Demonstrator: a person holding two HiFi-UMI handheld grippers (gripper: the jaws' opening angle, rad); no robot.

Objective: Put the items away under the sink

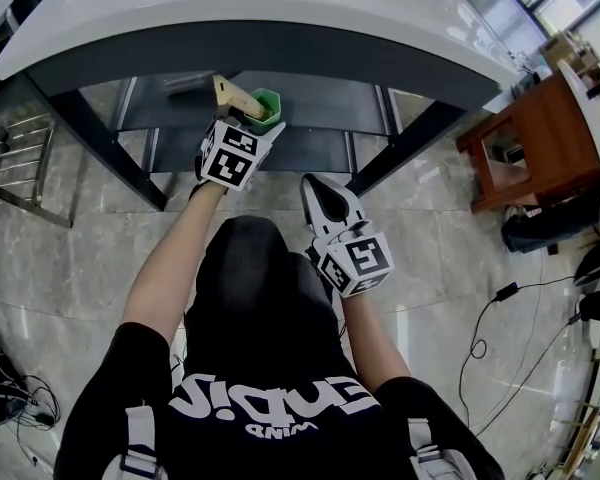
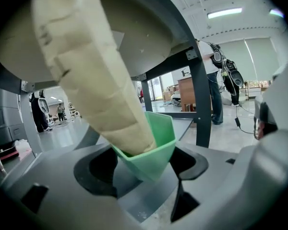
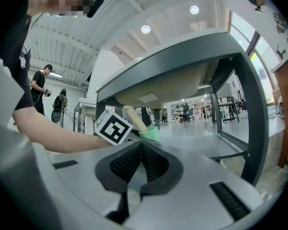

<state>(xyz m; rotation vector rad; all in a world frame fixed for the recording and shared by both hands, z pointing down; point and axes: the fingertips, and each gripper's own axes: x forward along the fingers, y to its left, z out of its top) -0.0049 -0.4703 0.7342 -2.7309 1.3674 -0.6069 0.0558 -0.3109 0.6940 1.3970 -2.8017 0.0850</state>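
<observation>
Green and wedged tight: the left gripper (image 2: 145,163) has its jaws clamped on the lower walls of a small green cup (image 2: 157,150), gripping it from both sides. A thick cream-coloured stick-like item (image 2: 93,75), its surface ridged in bands, stands in the cup and leans up and away toward the camera's left. What the item is made of cannot be told.

From the head view, the cup is held out ahead of the person, beneath the white countertop (image 1: 280,13) and above the dark lower shelf (image 1: 325,108) of the stand's frame. Whether the cup touches the shelf cannot be told.

The right gripper (image 3: 141,150) hangs back closer to the person's body, its ribbed jaws pressed together with nothing between them. Its own view looks across at the left gripper's marker cube, with the cup and the cream item just behind it.

A wooden side table (image 1: 540,133) stands on the marble-patterned floor to the right.
</observation>
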